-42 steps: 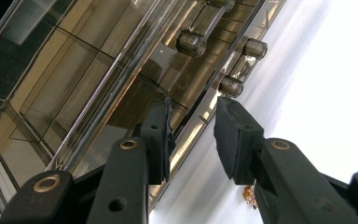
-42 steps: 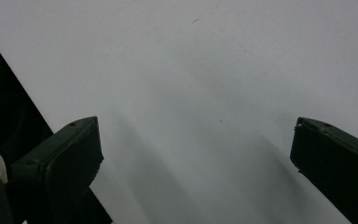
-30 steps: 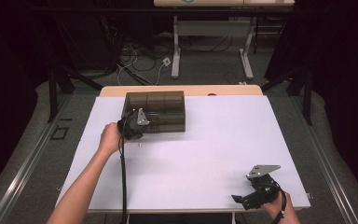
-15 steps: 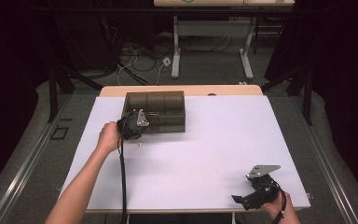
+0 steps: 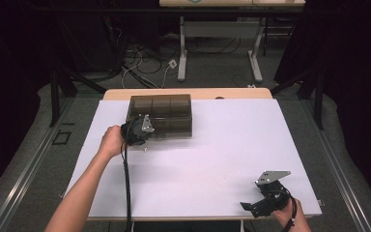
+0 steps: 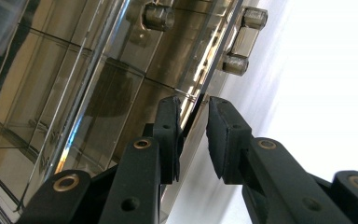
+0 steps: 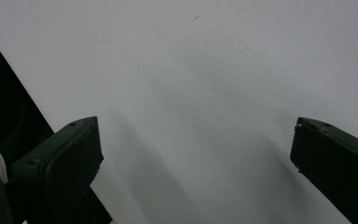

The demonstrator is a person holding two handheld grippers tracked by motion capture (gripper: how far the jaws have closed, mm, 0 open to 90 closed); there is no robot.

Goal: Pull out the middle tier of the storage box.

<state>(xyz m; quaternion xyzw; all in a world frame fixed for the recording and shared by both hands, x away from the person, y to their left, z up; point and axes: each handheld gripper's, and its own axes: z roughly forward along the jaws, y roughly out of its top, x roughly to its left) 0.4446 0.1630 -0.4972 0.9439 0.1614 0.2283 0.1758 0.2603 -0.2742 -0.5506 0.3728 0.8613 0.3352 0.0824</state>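
Nothing had shifted since before: our left gripper [image 6: 193, 135] pinched the smoky box's [image 5: 166, 111] lid edge; our right gripper [image 7: 196, 154] gaped over the table [image 5: 222, 159].

left hand-held gripper [image 6: 193, 135]: 2 black jaws, brass-ringed screw holes | grey 3-cornered plate | black cable [image 5: 127, 188]

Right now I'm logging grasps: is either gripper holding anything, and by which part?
The left gripper has its jaws around the front edge of the smoky plastic box's lid. The right gripper is open, holding nothing.
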